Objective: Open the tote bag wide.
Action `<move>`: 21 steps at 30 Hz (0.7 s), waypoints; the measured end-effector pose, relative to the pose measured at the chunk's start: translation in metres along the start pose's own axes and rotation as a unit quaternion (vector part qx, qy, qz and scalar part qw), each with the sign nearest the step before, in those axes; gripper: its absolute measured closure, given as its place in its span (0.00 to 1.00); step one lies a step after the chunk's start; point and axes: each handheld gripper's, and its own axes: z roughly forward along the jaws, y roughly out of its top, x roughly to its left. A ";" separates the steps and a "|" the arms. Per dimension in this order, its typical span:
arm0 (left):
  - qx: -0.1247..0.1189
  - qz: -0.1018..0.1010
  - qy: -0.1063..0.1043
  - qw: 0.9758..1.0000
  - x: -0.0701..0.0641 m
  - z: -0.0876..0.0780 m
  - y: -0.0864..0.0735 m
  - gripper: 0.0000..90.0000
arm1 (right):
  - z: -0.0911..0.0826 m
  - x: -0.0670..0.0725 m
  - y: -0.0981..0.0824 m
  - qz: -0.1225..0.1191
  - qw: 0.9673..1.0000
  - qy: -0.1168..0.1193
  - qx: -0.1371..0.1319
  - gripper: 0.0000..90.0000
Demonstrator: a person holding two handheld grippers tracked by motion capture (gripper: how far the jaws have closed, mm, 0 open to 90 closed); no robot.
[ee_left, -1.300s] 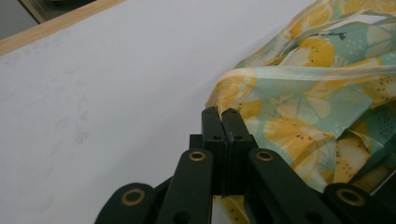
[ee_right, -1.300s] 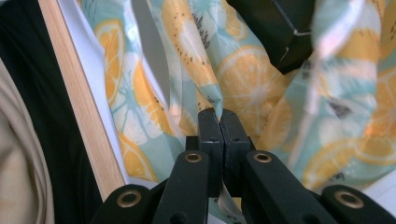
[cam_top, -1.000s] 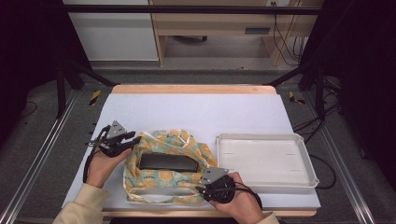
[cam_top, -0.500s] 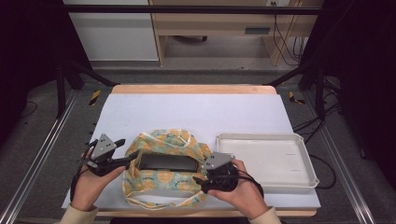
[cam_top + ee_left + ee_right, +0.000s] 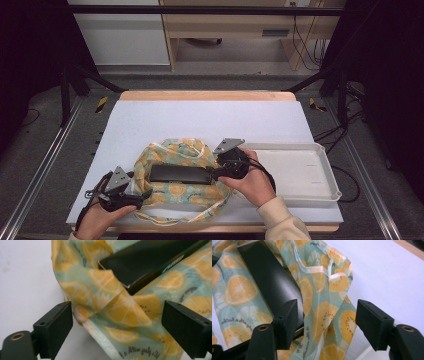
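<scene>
Black tongs (image 5: 214,173), grey three-cornered plates, trailing black cables; cream sleeve (image 5: 282,222) on right arm.

Cloth, plastic and matt surfaces
Soft lemon-print cloth bag (image 5: 177,192) with satiny trim; smooth, faintly glossy flat black box (image 5: 180,173); matt white plastic tray (image 5: 320,187); matt white table cover (image 5: 200,117).

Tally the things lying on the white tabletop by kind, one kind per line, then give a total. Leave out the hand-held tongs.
Patterned cloth bags: 1
Black boxes: 1
White trays: 1
Total: 3
</scene>
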 end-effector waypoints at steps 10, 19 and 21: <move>0.008 0.003 -0.015 1.000 -0.004 -0.001 -0.002 0.31 | 0.012 -0.006 -0.003 -0.003 0.999 0.008 0.034 0.80; 0.013 0.016 -0.009 1.000 -0.005 -0.002 0.000 0.69 | 0.010 -0.013 -0.001 -0.007 1.000 0.001 0.013 1.00; 0.011 0.023 -0.010 1.000 -0.007 -0.003 0.000 0.76 | 0.010 -0.014 0.000 -0.008 1.000 -0.002 0.014 1.00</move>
